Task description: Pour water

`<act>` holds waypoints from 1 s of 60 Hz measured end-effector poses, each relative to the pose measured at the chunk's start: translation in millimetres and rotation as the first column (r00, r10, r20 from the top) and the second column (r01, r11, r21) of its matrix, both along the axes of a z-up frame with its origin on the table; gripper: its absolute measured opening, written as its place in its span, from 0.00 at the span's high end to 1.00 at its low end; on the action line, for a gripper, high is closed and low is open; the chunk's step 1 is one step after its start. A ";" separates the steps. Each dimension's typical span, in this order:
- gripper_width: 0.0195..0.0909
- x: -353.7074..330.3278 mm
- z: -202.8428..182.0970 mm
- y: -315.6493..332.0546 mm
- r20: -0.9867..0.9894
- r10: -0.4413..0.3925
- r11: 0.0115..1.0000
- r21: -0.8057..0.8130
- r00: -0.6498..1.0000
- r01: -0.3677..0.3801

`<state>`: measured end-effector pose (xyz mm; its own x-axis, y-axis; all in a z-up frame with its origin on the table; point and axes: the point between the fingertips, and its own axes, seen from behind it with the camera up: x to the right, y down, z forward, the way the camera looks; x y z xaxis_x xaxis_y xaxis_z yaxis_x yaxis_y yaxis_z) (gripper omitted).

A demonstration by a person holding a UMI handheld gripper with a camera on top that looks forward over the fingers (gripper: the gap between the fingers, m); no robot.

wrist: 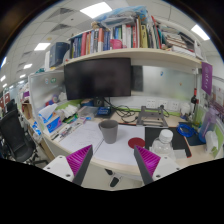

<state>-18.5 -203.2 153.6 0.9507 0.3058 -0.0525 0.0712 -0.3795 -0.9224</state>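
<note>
A grey cup [108,131] stands on the white desk [115,150], beyond my fingers and between their lines. A clear plastic bottle [165,147] with a white cap stands to the right, just ahead of my right finger [142,165]. A flat red disc [136,143] lies on the desk between cup and bottle. My gripper [112,166] hangs above the desk's near edge, open, with its magenta pads wide apart and nothing between them.
A black monitor [98,77] stands behind the cup under a shelf of books [120,40]. A black pad [170,137], a blue thing [188,130] and desk clutter lie at the right. An office chair [12,135] is at the left.
</note>
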 end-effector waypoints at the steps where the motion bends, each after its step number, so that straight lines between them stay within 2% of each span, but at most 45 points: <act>1: 0.08 3.8 -2.5 -1.1 -0.001 -0.009 1.000 -0.007 1.000 0.009; 5: 0.08 31.9 -19.4 -6.2 -0.001 -0.046 0.998 -0.035 0.999 0.046; 6: 0.08 24.5 -16.0 -6.8 0.001 -0.062 0.997 -0.043 0.998 0.062; 7: 0.07 46.2 -28.3 -8.7 0.000 -0.074 0.996 -0.048 0.997 0.074; 16: 0.08 118.4 -61.0 -9.0 0.003 -0.224 0.971 -0.084 0.975 0.224; 21: 0.08 138.8 -74.5 0.0 -0.007 -0.276 0.957 -0.094 0.961 0.275; 38: 0.08 143.0 -60.3 60.5 0.000 -0.298 0.953 0.061 0.954 0.298; 46: 0.08 146.9 -65.5 81.9 0.031 -0.314 0.946 0.099 0.949 0.310; 51: 0.16 148.7 -70.3 90.4 0.047 -0.315 0.944 0.122 0.948 0.307; 54: 0.25 150.5 -74.1 93.8 0.060 -0.313 0.943 0.134 0.948 0.303; 60: 0.53 148.4 -88.8 100.2 0.066 -0.306 0.945 0.140 0.950 0.295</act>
